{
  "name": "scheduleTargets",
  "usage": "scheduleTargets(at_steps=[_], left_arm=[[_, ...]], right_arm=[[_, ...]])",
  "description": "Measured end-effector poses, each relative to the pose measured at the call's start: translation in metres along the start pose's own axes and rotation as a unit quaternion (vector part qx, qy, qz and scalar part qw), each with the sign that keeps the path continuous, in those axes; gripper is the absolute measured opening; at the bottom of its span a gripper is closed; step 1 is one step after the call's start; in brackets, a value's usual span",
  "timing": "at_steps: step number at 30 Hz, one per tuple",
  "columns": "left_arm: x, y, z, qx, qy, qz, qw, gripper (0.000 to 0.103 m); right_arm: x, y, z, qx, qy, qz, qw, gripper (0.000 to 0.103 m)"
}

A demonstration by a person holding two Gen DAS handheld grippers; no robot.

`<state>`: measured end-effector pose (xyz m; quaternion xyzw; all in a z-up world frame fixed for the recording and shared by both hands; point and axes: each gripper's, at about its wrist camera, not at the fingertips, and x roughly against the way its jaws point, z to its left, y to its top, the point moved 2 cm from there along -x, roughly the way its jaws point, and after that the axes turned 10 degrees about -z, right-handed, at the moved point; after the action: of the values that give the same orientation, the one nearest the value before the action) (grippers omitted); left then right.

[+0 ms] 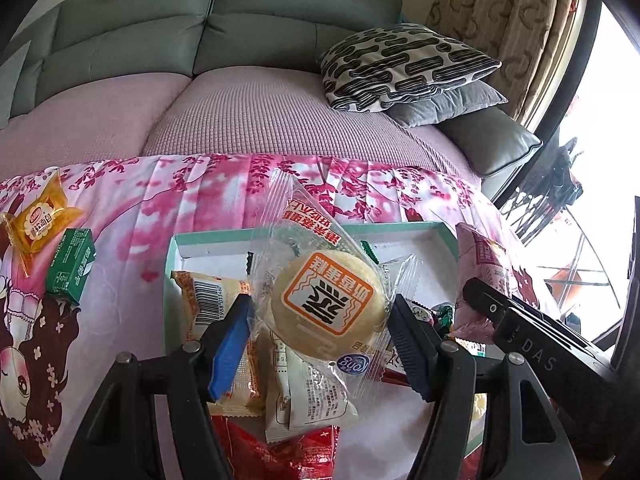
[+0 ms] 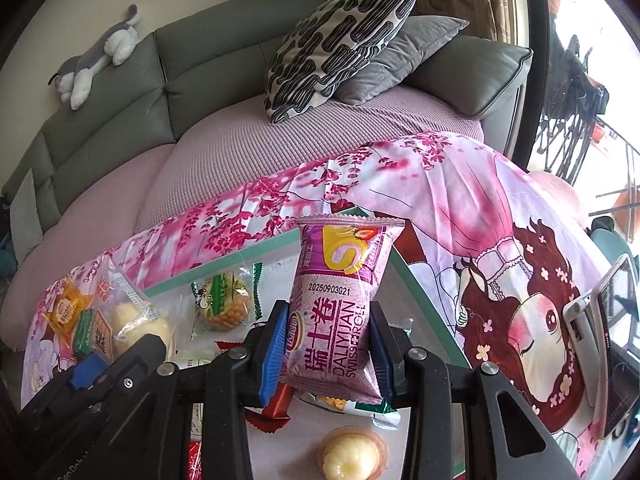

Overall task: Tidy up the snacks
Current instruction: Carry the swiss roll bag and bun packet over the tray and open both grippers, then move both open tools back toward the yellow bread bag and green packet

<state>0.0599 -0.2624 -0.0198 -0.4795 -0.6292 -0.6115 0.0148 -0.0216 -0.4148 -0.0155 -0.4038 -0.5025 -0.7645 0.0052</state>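
Everything here is set around the teal-rimmed snack box (image 1: 448, 236), which lies open on the pink cartoon-print cloth (image 1: 208, 192) in front of the sofa.

The left gripper (image 1: 320, 328) hangs over the middle of the box with a round steamed egg cake (image 1: 328, 304) in a clear wrapper between its fingers. The jaws stand about half open, with a thin gap showing on either side of the cake, so the grip looks slack; whether the pads bear on the loose film at the edges is hard to tell through the wrapper. The cake sits on top of other packets in the box, so this looks like a release onto the pile rather than a pick-up.

The right gripper (image 2: 325, 344) is over the right-hand part of the box, clamped narrowly on a purple Swiss roll packet (image 2: 340, 300). The packet stands upright, its crimped top away from the camera, probably so that it can go into the box end-first.

Inside the box lie a green-wrapped biscuit (image 2: 224, 300) near the far wall and a yellow jelly cup (image 2: 352, 456) towards the near edge. Left of the box, out on the cloth, an orange-wrapped soft bread (image 1: 40, 220) and a small green carton (image 1: 70, 266) are not yet gathered in.
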Motion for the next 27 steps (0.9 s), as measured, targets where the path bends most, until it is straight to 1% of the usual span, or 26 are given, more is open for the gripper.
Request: scheduleTargets(at_steps=[4, 7, 8, 9, 10, 12, 14, 15, 16, 17, 19, 20, 21, 27], left_arm=[[0.001, 0.002, 0.001, -0.008, 0.003, 0.000, 1.0000, 0.079], [0.006, 0.005, 0.001, -0.015, 0.005, -0.010, 0.9998, 0.080], [0.007, 0.006, 0.001, -0.017, 0.006, -0.012, 0.9998, 0.082], [0.008, 0.006, 0.001, -0.019, 0.006, -0.013, 0.9997, 0.083], [0.009, 0.007, 0.001, -0.020, 0.007, -0.014, 0.9997, 0.086], [0.013, 0.008, 0.001, -0.023, 0.009, -0.018, 0.9995, 0.087], [0.015, 0.010, 0.003, -0.025, 0.014, -0.022, 0.9994, 0.088], [0.017, 0.011, 0.005, -0.025, 0.020, -0.025, 0.9992, 0.090], [0.018, 0.011, 0.008, -0.024, 0.030, -0.028, 0.9988, 0.094], [0.019, 0.012, 0.011, -0.023, 0.040, -0.030, 0.9985, 0.097], [0.022, 0.013, 0.022, -0.013, 0.066, -0.033, 0.9971, 0.099], [0.023, 0.013, 0.027, -0.009, 0.074, -0.034, 0.9966, 0.099], [0.024, 0.013, 0.034, -0.003, 0.089, -0.036, 0.9953, 0.099], [0.029, 0.012, 0.068, 0.010, 0.160, -0.044, 0.9861, 0.099]], right_arm=[[-0.001, 0.000, 0.000, 0.001, -0.008, 0.005, 1.000, 0.043], [-0.002, 0.000, -0.002, 0.003, -0.016, 0.009, 1.000, 0.043], [-0.002, 0.000, -0.003, 0.003, -0.019, 0.009, 1.000, 0.044], [-0.001, 0.000, -0.003, 0.004, -0.021, 0.009, 1.000, 0.049], [-0.001, 0.001, -0.003, 0.006, -0.024, 0.008, 1.000, 0.058], [0.001, 0.001, -0.002, 0.012, -0.027, 0.005, 1.000, 0.069], [0.003, 0.002, 0.001, 0.022, -0.029, 0.001, 0.999, 0.069], [0.003, 0.003, 0.003, 0.028, -0.029, 0.001, 0.999, 0.072], [0.003, 0.003, 0.005, 0.034, -0.028, 0.002, 0.999, 0.078], [0.003, 0.003, 0.008, 0.042, -0.028, 0.002, 0.999, 0.082], [0.003, 0.002, 0.013, 0.054, -0.030, 0.002, 0.998, 0.096], [0.003, 0.002, 0.016, 0.062, -0.031, 0.001, 0.998, 0.099], [0.003, 0.001, 0.018, 0.068, -0.030, 0.000, 0.997, 0.103], [0.006, 0.001, 0.028, 0.088, -0.022, -0.004, 0.996, 0.103]])
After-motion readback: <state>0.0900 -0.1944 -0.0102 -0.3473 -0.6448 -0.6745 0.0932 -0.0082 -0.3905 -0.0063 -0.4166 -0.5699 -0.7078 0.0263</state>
